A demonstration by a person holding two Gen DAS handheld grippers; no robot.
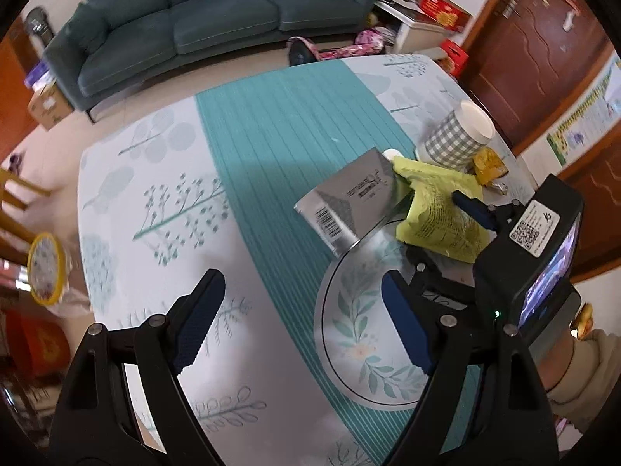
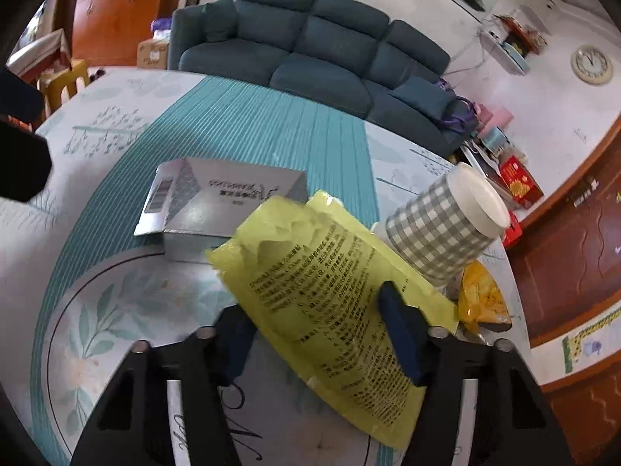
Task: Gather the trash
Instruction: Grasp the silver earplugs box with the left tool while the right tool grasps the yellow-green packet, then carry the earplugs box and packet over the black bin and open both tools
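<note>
A crumpled yellow-green packet (image 2: 337, 291) with black print sits between the fingers of my right gripper (image 2: 310, 303), whose pads press on its two sides. In the left wrist view the same packet (image 1: 438, 209) is bowed up off the table in the right gripper (image 1: 438, 229). A silver box (image 2: 221, 198) with a barcode lies just beyond it. A grey checked paper cup (image 2: 438, 225) lies on its side to the right, above an orange wrapper (image 2: 481, 299). My left gripper (image 1: 300, 283) hangs open over the tablecloth, left of the packet, with nothing between its fingers.
A round leaf-print mat (image 1: 349, 330) lies under both grippers on the teal-striped tablecloth (image 1: 271, 136). A dark green sofa (image 1: 194, 19) stands beyond the table. A yellow-rimmed round tub (image 1: 44, 268) sits off the table's left edge. A sleeve (image 1: 582, 369) is at the right.
</note>
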